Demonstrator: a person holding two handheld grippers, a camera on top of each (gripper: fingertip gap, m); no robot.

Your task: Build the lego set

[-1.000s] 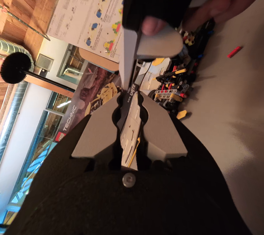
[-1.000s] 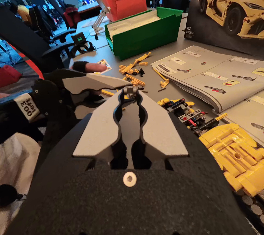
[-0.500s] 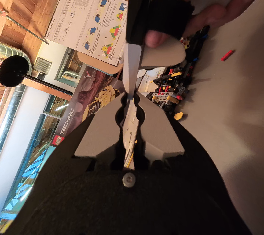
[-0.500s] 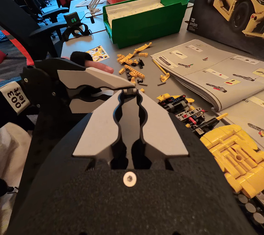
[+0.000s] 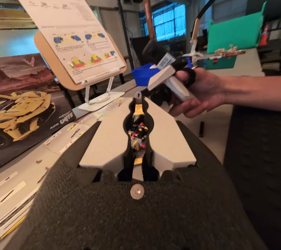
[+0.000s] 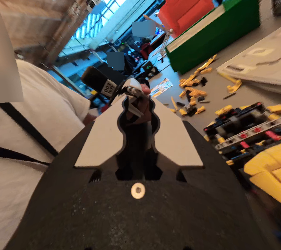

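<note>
At frame center, the left gripper point(image 5: 138, 99) pinches a small grey Lego piece point(image 5: 138, 95) at its fingertips, above the grey worktop point(image 5: 212, 122). The right gripper point(image 6: 137, 99), fingers slightly parted and empty, points toward it. The partly built car chassis point(image 6: 246, 130) sits lower right; loose yellow parts point(image 6: 193, 90) lie center right.

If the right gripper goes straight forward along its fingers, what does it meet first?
Most likely the left gripper and the hand holding it, which sit directly beyond the right gripper. How far ahead is unclear, as the picture is blurred.
</note>
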